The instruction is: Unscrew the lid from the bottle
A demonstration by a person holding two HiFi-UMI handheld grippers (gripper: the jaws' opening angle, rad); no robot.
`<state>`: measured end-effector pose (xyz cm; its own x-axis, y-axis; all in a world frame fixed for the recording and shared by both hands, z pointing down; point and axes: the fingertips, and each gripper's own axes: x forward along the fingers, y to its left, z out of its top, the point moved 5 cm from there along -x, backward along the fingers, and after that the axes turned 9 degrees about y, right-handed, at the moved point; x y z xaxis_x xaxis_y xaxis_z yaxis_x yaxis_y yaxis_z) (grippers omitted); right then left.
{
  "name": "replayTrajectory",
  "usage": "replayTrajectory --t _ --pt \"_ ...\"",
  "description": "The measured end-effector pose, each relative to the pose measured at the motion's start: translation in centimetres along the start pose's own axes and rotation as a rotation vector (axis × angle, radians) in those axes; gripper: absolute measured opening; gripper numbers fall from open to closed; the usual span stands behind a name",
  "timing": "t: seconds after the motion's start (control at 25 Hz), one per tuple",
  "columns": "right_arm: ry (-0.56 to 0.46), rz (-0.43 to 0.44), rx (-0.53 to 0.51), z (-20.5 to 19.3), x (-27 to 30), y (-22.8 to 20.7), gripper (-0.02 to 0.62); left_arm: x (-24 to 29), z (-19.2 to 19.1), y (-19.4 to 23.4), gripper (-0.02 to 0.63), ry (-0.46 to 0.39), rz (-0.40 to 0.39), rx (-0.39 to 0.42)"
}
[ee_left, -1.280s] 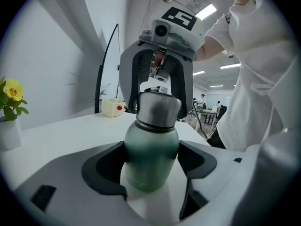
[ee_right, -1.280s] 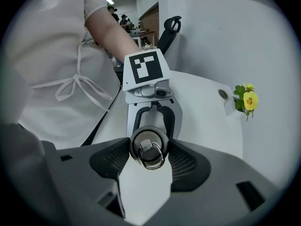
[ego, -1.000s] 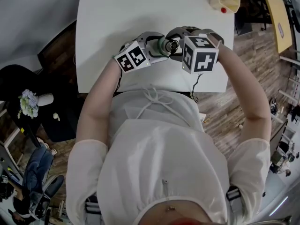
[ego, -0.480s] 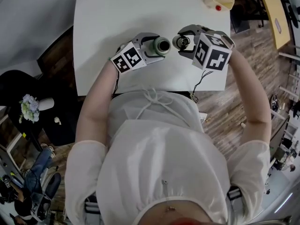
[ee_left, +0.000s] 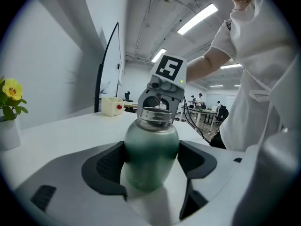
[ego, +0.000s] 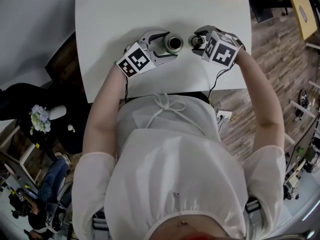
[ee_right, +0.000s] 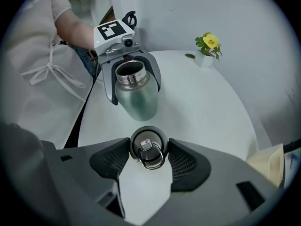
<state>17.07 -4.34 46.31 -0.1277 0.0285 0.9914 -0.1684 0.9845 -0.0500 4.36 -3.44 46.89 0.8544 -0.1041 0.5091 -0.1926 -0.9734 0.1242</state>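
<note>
So the lid's off. The matte green metal bottle (ee_left: 150, 149) with a bare steel neck is upright with its mouth open, pinched between the left gripper's (ee_left: 151, 163) pads on the white tabletop (ego: 150, 14). The round dark lid (ee_right: 147, 149) with a metal ring on top sits near it, not touching, clamped in the right gripper (ee_right: 148, 157).

Open bottle (ego: 174, 43) in left hand-held gripper (ego: 170, 44), lid (ego: 198, 41) in right hand-held gripper (ego: 197, 40), white table (ego: 125, 9)

I see a matt green metal bottle (ee_left: 150, 159) with shiny bare neck, a smooth dark lid (ee_right: 147, 141), a smooth white table (ego: 150, 19).
</note>
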Motion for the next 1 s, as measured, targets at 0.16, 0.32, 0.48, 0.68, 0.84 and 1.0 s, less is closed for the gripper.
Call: replayTrajectory --t 0.16,0.32,0.48,0.68,0.84,1.0 --pt "-0.023 0.006 0.067 -0.6 2.1 0.4 0.268 0.3 0.1 -0.1 0.366 -0.001 -0.001 0.000" --pt "-0.006 0.017 0.081 -1.0 3.5 1.1 0.268 0.4 0.2 -0.3 0.367 -0.006 -0.004 -0.004" --pt "-0.052 0.050 0.148 -1.1 3.9 1.2 0.270 0.3 0.2 -0.3 0.367 -0.009 -0.007 -0.002" --pt "0.001 0.021 0.159 -0.8 4.3 1.3 0.276 0.1 0.0 -0.2 0.367 -0.012 -0.005 -0.011" --pt "0.025 -0.006 0.181 -1.0 4.3 1.3 0.285 0.2 0.0 -0.4 0.365 -0.009 0.003 -0.018" --pt "-0.056 -0.013 0.255 -1.4 2.9 1.1 0.330 0.0 0.4 -0.7 0.365 -0.022 0.036 -0.076"
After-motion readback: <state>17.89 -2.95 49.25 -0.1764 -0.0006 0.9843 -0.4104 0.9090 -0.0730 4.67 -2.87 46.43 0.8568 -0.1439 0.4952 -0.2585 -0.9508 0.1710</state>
